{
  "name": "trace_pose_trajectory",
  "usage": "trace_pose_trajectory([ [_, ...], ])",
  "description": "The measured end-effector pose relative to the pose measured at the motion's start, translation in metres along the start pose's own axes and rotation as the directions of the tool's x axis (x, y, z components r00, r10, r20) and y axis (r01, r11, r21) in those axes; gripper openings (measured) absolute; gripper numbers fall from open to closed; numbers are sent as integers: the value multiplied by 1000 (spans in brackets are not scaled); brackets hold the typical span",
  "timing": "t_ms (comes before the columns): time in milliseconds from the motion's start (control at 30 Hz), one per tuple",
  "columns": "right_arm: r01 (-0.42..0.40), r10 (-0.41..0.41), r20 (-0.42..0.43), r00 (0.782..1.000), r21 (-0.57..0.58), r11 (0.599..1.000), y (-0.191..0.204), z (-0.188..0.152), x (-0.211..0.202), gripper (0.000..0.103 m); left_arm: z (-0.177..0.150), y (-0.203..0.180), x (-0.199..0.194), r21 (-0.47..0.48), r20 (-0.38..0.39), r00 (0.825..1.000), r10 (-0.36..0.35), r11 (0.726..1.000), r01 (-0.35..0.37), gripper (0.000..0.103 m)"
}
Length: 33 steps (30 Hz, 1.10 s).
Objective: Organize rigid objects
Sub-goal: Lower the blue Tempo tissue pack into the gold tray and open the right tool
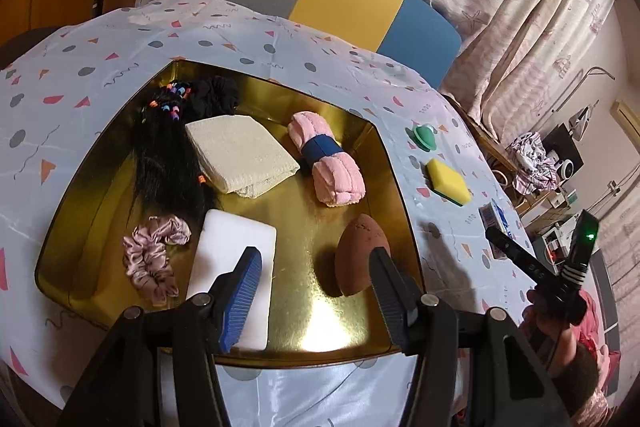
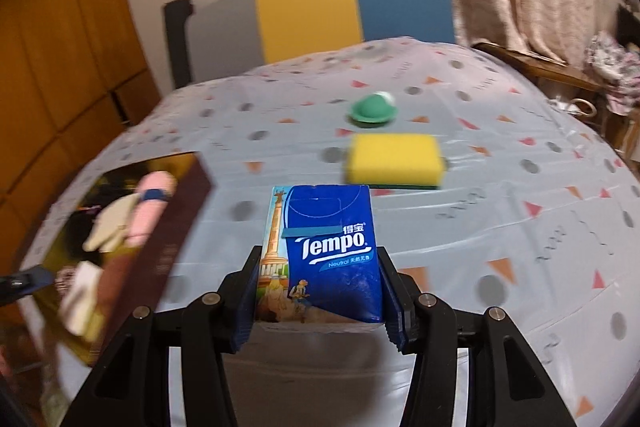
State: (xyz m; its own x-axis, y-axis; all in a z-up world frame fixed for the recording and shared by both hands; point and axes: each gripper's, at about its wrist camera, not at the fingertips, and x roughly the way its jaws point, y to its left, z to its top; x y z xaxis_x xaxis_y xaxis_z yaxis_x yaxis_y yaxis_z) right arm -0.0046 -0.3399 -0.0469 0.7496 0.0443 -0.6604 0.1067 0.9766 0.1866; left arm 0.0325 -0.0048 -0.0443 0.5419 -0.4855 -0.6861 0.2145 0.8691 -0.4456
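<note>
Blue Tempo tissue pack (image 2: 328,251) sitting clenched in right gripper (image 2: 320,299), hovering near tablecloth's near edge beside gold tray (image 1: 400,163). Left gripper (image 1: 316,291) hanging released over tray. Next: carrying pack to sorting spot, likely tray.

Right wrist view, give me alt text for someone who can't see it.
The right gripper grips a blue Tempo tissue pack above a patterned tablecloth. Beyond lie a yellow sponge and green round object; a gold tray sits left.
</note>
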Motion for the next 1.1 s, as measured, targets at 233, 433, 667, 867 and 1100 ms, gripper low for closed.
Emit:
trace_pose_trajectory([
  [233,-180,178,-52,983,-34,983,79,1,-5,53,-3,7,-15,16,33,998,45,999,-46,57],
  [433,-272,264,-79,961,-105,957,154,1,0,53,-5,25,-30,-20,48,998,40,999,-39,57],
  [667,-344,336,-147,930,-28,939,200,5,31,53,-9,46,-42,-73,63,996,56,996,-51,57],
  [867,-302,293,-168,941,-31,953,229,3,66,54,-10,60,-51,-105,75,995,71,992,-62,57],
  [1100,-254,242,-142,960,-78,964,233,8,75,55,-10,74,-59,-137,89,993,81,988,-68,57],
])
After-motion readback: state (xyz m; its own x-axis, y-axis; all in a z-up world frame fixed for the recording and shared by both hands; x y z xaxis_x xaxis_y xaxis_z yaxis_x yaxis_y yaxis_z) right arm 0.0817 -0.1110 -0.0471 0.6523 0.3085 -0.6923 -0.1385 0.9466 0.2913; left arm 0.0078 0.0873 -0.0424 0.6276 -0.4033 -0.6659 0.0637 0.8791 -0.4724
